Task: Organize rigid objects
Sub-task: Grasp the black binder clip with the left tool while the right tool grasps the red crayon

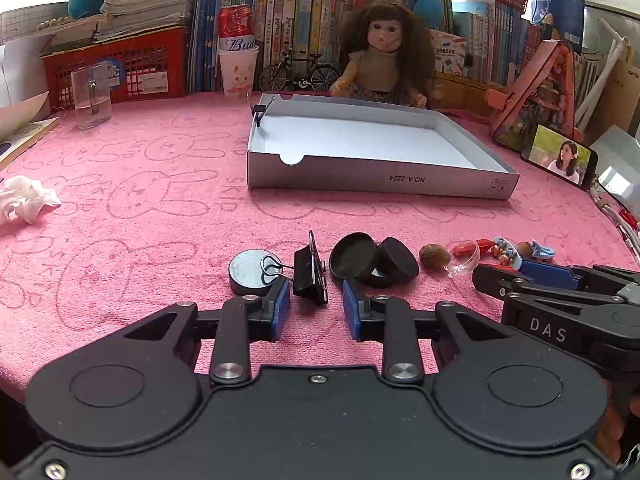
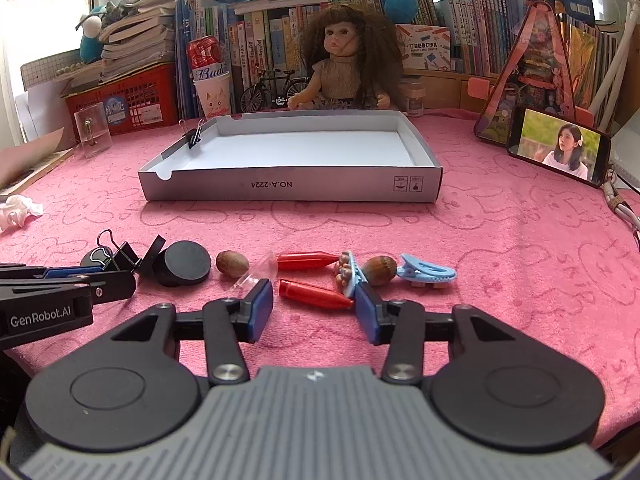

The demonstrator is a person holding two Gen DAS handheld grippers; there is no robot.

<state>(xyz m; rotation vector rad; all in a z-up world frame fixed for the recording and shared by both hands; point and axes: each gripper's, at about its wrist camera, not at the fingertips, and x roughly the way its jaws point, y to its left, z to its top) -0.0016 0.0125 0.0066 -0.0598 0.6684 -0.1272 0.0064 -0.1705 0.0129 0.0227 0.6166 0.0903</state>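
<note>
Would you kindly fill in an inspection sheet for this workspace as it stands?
Surface: pink towel with rabbit outlines.
Job's things: white box, a binder clip on its left wall; a row of binder clip, black discs, nuts, red pens, blue clip.
Clutter: crumpled tissue, clear cup.
Grippers: left gripper and right gripper open, nothing gripped.
Cables: white cable at right edge.
Surroundings: doll, books, phone playing video.
</note>
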